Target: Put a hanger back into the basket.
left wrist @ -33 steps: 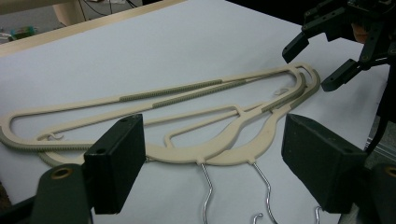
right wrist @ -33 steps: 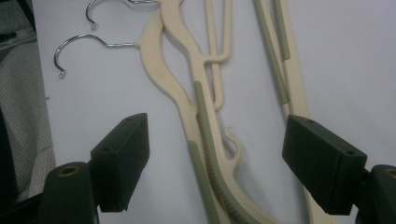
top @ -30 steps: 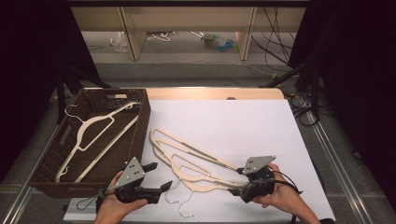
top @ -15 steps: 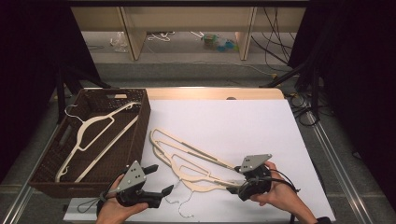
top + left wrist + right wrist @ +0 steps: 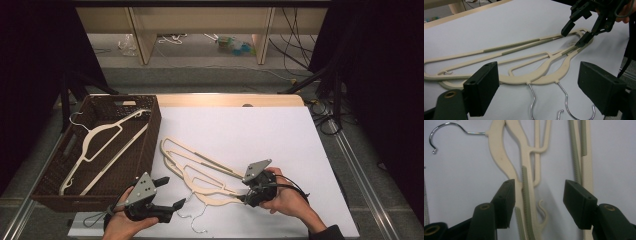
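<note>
Gaping wide, both grippers, left and right, hold nothing; overlapping hangers blur together

A lab recording station: black curtains flank a white-covered wooden bench, loose black cables trailing across the grey floor.

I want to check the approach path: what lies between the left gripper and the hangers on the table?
In the left gripper view, the hangers' metal hooks point toward the open left gripper; otherwise bare white table.
</note>
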